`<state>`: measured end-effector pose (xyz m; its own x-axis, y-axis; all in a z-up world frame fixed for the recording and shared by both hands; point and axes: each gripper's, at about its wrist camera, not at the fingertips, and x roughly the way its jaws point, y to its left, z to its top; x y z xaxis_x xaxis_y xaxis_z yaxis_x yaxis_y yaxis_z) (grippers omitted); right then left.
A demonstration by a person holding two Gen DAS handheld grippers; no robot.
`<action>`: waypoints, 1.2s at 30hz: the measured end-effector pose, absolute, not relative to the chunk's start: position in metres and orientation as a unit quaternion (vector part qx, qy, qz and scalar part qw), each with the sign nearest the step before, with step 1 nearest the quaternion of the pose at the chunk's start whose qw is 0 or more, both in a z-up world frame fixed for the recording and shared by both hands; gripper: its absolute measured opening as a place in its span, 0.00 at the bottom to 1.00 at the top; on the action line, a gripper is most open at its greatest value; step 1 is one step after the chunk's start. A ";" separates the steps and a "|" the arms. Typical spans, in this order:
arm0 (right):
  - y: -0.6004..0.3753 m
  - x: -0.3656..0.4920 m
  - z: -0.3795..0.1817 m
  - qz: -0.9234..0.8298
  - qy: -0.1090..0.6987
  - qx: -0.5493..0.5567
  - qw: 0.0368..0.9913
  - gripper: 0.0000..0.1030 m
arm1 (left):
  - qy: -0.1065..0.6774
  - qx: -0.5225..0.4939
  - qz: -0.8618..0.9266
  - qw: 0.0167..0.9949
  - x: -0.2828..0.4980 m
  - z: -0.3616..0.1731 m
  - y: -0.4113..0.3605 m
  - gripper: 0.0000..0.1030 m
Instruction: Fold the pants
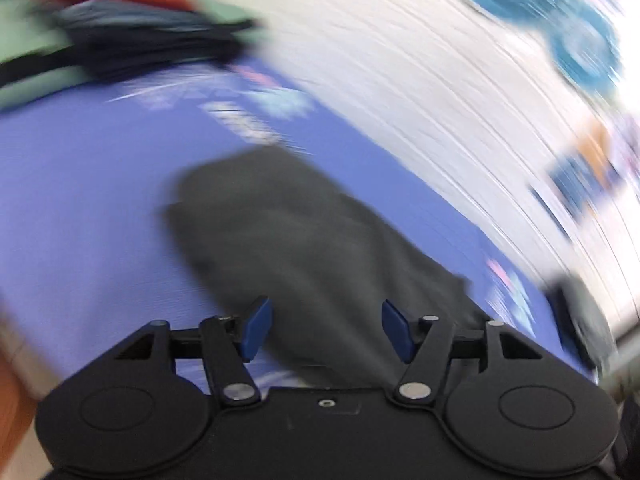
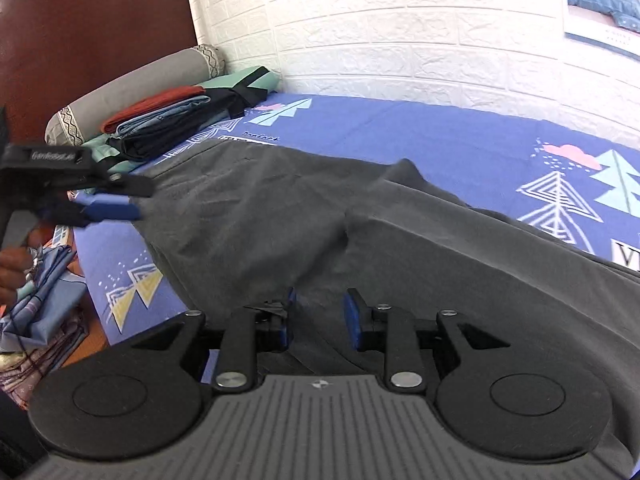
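Left wrist view, heavily smeared by motion blur: the left gripper hangs above dark grey pants that lie on a blue patterned bedsheet. Its blue fingers are spread wide and hold nothing. A blurred stack of folded clothes sits at the far end of the bed, beside a white brick wall.

Right wrist view, sharp: the right gripper sits low over the pants, fingers parted with cloth between them — whether the pads touch the fabric I cannot tell. The pants spread across the sheet, one leg lapping over the other with a raised corner. The left gripper appears at the left edge, near the pants' far end.

Risks, as a judgement: the left gripper's apparent speed could make it miss the hem or catch only one layer — leaving a crooked fold. The rumpled overlap may get folded in as a crease.
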<state>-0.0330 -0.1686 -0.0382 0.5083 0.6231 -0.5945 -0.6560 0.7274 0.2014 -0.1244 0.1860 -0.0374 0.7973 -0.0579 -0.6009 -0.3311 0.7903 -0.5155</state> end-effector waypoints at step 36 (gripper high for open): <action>-0.213 -0.038 -0.030 0.262 0.297 0.020 0.918 0.55 | 0.166 -0.277 -0.096 0.942 -0.082 0.026 0.105 0.05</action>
<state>-0.0376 -0.2126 -0.0298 0.6861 0.4933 -0.5346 -0.4700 0.8616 0.1919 -0.0821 0.1048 0.0257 0.9267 -0.2720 -0.2593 0.0881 0.8280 -0.5537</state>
